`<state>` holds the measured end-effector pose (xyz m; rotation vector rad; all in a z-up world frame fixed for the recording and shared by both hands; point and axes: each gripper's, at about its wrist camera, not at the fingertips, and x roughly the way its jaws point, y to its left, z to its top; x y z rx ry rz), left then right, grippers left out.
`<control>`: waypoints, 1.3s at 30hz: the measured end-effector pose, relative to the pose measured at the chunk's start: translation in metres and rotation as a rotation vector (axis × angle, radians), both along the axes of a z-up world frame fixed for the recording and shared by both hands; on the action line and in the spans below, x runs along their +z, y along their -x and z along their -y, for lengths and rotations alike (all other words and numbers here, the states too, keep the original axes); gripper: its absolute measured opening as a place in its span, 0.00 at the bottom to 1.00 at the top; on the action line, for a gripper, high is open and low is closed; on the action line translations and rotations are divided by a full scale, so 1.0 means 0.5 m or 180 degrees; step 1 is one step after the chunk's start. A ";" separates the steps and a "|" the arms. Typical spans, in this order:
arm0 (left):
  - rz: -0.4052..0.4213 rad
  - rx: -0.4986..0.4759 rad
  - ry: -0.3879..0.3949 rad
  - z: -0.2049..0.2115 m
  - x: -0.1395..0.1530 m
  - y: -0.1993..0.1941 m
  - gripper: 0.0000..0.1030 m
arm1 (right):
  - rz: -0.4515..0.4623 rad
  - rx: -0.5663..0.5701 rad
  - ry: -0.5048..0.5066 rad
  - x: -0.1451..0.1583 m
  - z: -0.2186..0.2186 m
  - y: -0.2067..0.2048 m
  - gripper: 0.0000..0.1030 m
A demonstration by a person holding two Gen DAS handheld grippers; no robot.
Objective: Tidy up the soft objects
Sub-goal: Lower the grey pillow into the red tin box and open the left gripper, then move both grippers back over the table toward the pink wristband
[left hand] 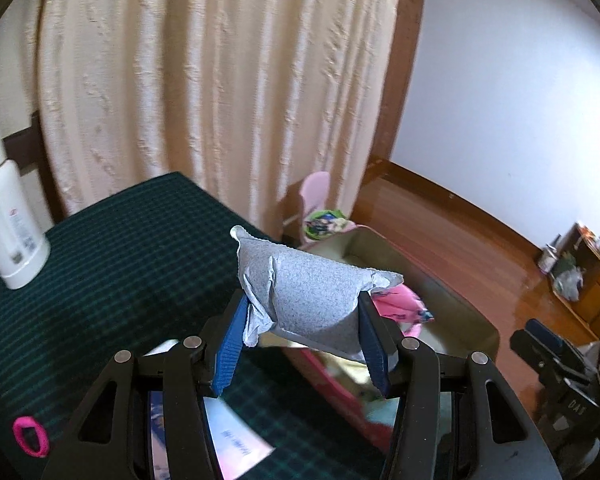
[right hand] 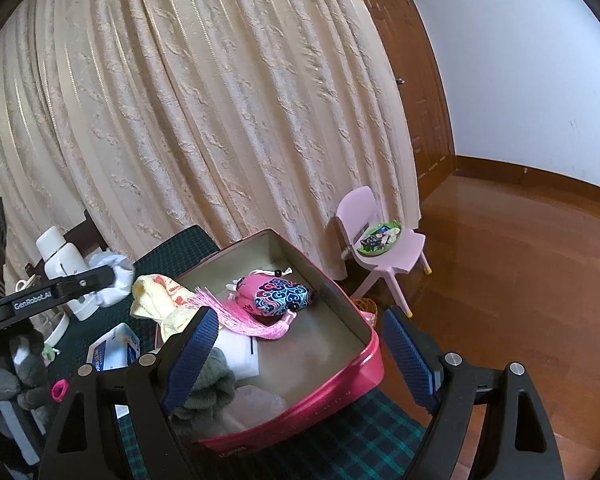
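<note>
The left gripper [left hand: 304, 344] has its blue pads pressed on either side of a grey-and-white sock [left hand: 312, 292], holding it up in the air over the near edge of the pink box [left hand: 452, 300]. The right gripper [right hand: 300, 356] stands wide with nothing between its pads, poised over the near wall of the same pink box [right hand: 332, 380].

Inside the box, a pink patterned pouch [right hand: 276, 294] with a long pink tassel lies toward twelve o'clock, a yellow cloth [right hand: 156, 300] drapes over the wall at ten o'clock, and a grey-green towel [right hand: 212, 388] sits in the corner at seven o'clock.

On the green plaid tablecloth [left hand: 120, 260] a white kettle [left hand: 8, 224] stands at nine o'clock from the sock, and a pink hair tie [left hand: 30, 436] lies at eight o'clock. Beyond the box, by the cream curtain [right hand: 220, 100], stands a small pink chair [right hand: 384, 240].
</note>
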<state>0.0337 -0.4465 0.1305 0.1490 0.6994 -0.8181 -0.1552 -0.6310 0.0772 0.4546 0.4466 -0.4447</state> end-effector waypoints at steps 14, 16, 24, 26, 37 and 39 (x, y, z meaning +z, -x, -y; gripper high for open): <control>-0.0069 -0.0480 -0.0093 0.115 -0.049 0.036 0.63 | -0.0007 -0.0027 -0.0079 -0.017 0.008 0.014 0.85; -0.0103 -0.0521 -0.0125 0.127 -0.059 0.036 0.72 | -0.0010 -0.0035 -0.0091 -0.018 0.010 0.014 0.85; -0.0157 -0.0487 -0.0155 0.120 -0.066 0.037 0.72 | -0.0015 -0.0018 -0.0111 -0.018 0.011 0.015 0.85; -0.0157 -0.0462 -0.0144 0.114 -0.061 0.036 0.72 | -0.0009 -0.0002 -0.0110 -0.016 0.008 0.015 0.85; -0.0041 -0.0233 -0.0121 0.045 -0.039 0.044 0.72 | 0.0047 0.0154 -0.0090 -0.001 -0.018 -0.004 0.85; -0.0020 -0.0191 -0.0119 0.030 -0.036 0.039 0.72 | 0.0060 0.0206 -0.0078 0.003 -0.028 -0.011 0.85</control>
